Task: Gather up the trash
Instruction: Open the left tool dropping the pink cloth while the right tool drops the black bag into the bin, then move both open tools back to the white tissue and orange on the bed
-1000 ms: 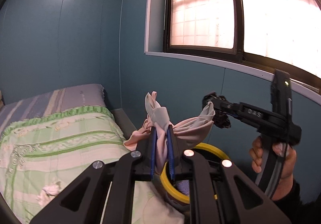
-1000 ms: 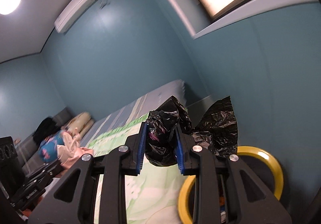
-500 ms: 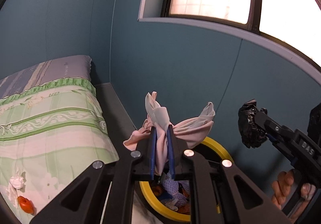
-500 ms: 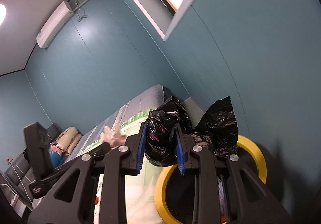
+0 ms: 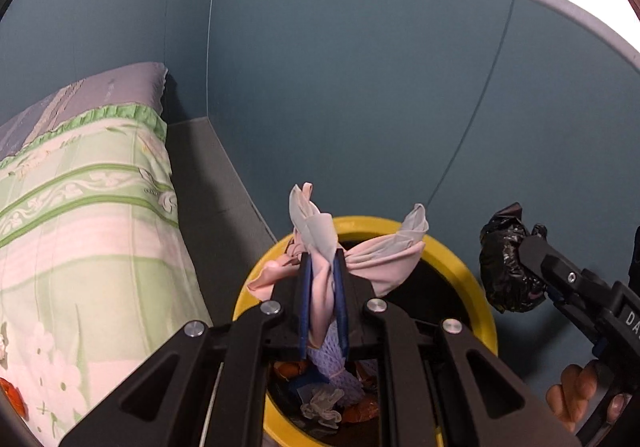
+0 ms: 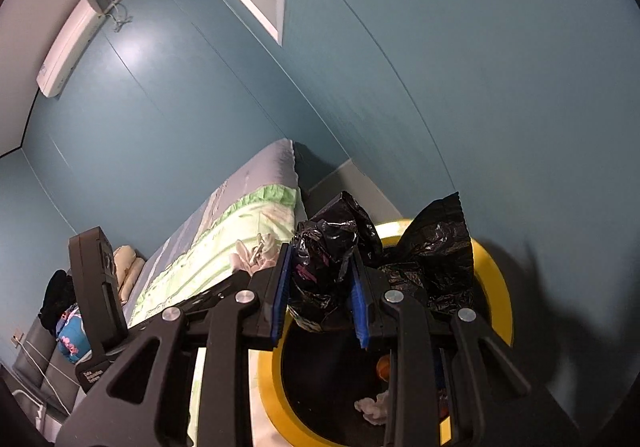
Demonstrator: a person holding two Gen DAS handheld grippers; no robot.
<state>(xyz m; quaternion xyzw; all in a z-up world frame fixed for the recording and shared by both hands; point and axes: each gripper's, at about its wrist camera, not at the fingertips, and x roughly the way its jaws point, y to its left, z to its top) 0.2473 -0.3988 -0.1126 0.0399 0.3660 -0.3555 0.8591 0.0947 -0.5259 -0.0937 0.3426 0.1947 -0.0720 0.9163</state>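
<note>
**Trash held over the yellow-rimmed bin by both grippers**

Trash filled both grippers, and the yellow-rimmed bin (image 5: 476,299) serves as the landmark for everything else. Farthest to the left of the bin lay the bed with its green floral bedspread (image 5: 80,215), an orange scrap (image 5: 10,395) resting on the cover near the lower edge of the left wrist view. A grey ledge (image 5: 212,183) ran between the bed and the bin, along the foot of the blue wall (image 5: 360,87).

Directly above the bin's left half, the left gripper (image 5: 322,299) was clamped on a pink cloth bag (image 5: 380,259), whose knotted ears spread upward and to the right over the opening. Inside the bin, below that bag, sat a purple mesh piece (image 5: 332,367), a crumpled white tissue (image 5: 324,407) and orange bits.

To the right of the bin, level with its rim in the left wrist view, the right gripper (image 5: 516,267) was closed on a crumpled black plastic bag (image 5: 504,267); the person's hand (image 5: 576,395) showed beneath it on the handle. In the right wrist view, the same black plastic bag (image 6: 324,271) was pinched between the blue pads (image 6: 280,295), its loose end flaring over the bin's yellow rim (image 6: 500,299). An air conditioner (image 6: 68,47) hung high on the wall, far up and left of the bin.
</note>
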